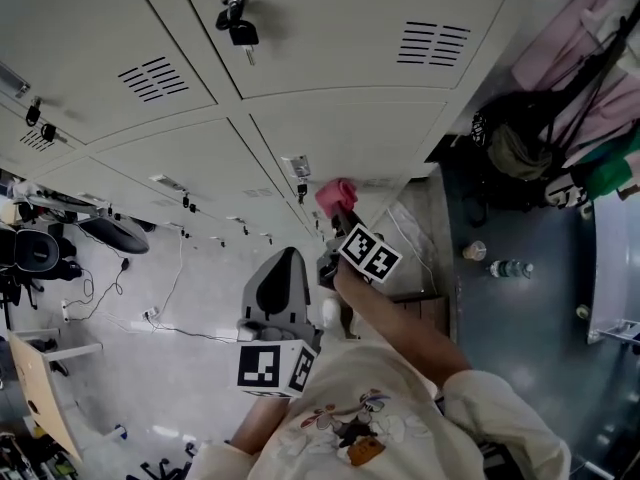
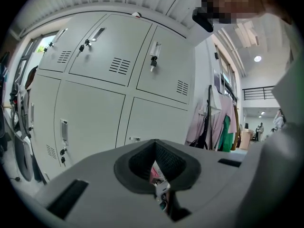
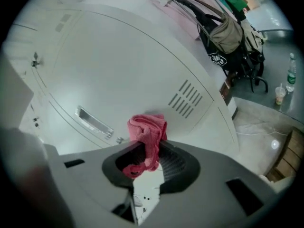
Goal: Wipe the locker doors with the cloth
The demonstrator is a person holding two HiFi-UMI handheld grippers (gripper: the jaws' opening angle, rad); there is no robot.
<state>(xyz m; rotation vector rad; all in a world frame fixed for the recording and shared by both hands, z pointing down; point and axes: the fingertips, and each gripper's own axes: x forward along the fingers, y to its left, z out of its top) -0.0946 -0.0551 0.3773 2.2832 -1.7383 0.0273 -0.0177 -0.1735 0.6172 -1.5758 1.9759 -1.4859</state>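
- Right gripper [image 3: 148,152] is clamped on the pink cloth [image 3: 147,128]. The bunched end of the cloth stands out past the jaw tips and points straight at the locker door [image 3: 128,65].
- Cloth is a soft, crumpled wad, not spread flat. It sits just beside the door face, between the handle recess [image 3: 94,121] and the vent slots [image 3: 188,99]. I cannot tell if it touches.
- Left gripper [image 2: 153,145] has its jaws together with nothing between them. It is near the person and farther from the door, so I judge the wiping belongs to the right one.
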